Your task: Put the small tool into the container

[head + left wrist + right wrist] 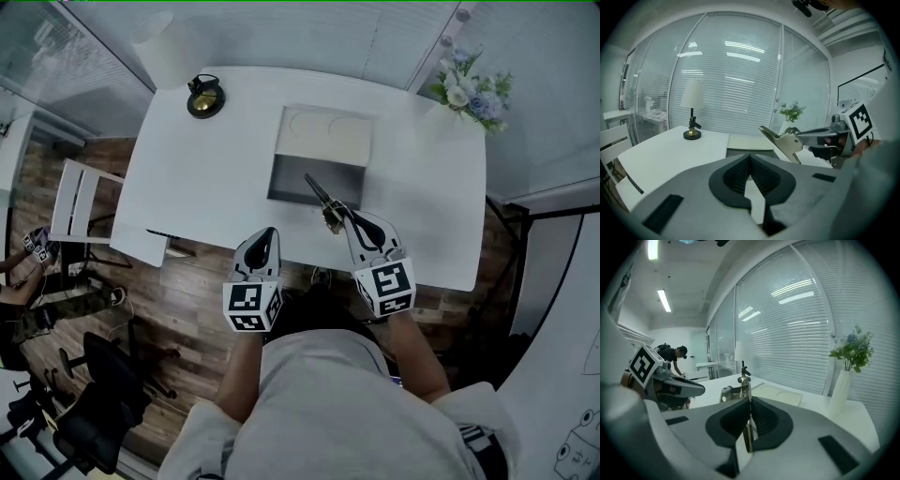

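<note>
A grey open box (316, 180) with its pale lid (324, 137) folded back sits mid-table. My right gripper (351, 218) is shut on a small metal tool (322, 200), held above the table's near part; the tool's slim tip points at the box's front edge. In the right gripper view the tool (738, 391) sticks out between the jaws, which are closed on it. My left gripper (266, 234) hovers at the table's front edge, left of the tool, shut with nothing in it. In the left gripper view the tool (783, 140) hangs in front of the box (749, 146).
A small lamp (205, 97) stands at the white table's (206, 187) back left. A vase of flowers (473, 94) stands at the back right. A white chair (80, 202) is left of the table, and a dark office chair (103, 394) is on the floor nearby.
</note>
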`<control>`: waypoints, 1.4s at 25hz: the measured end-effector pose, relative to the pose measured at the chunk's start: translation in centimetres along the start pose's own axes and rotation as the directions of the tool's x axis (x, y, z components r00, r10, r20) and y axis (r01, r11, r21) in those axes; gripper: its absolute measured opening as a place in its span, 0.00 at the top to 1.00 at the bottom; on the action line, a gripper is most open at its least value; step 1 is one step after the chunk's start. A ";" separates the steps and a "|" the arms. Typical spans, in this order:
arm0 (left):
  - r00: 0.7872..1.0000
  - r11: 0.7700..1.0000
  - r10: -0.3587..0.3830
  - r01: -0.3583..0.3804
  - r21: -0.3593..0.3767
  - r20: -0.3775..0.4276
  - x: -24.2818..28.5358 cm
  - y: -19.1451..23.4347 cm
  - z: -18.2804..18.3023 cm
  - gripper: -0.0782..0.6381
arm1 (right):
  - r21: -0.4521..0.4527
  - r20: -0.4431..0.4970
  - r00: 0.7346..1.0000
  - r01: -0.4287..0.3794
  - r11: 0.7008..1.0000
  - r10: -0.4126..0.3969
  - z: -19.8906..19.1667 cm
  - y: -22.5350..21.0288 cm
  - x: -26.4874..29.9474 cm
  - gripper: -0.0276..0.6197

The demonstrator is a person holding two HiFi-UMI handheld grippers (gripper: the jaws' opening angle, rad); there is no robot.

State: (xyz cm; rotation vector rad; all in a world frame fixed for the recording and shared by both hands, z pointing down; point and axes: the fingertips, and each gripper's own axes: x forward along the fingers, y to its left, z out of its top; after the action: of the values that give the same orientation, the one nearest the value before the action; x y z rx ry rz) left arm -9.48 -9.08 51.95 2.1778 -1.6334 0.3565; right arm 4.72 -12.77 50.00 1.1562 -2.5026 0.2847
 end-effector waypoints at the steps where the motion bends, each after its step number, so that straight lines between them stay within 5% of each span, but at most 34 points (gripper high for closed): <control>1: 1.000 1.000 0.003 -0.003 -0.001 -0.003 0.0 0.0 -0.1 0.86 | 0.004 -0.005 1.000 -0.002 1.000 0.002 -0.1 0.0 0.1 0.91; 35: 0.995 0.999 -0.034 0.033 -0.004 -0.092 7.2 7.3 0.4 0.86 | -0.155 -0.195 0.981 -0.010 0.988 -0.021 -0.2 -0.3 9.9 0.91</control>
State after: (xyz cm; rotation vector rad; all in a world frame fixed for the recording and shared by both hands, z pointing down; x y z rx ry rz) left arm -14.44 -17.22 55.88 2.1508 -1.5452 0.4383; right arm -0.87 -19.75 54.29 1.0210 -2.3043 0.1882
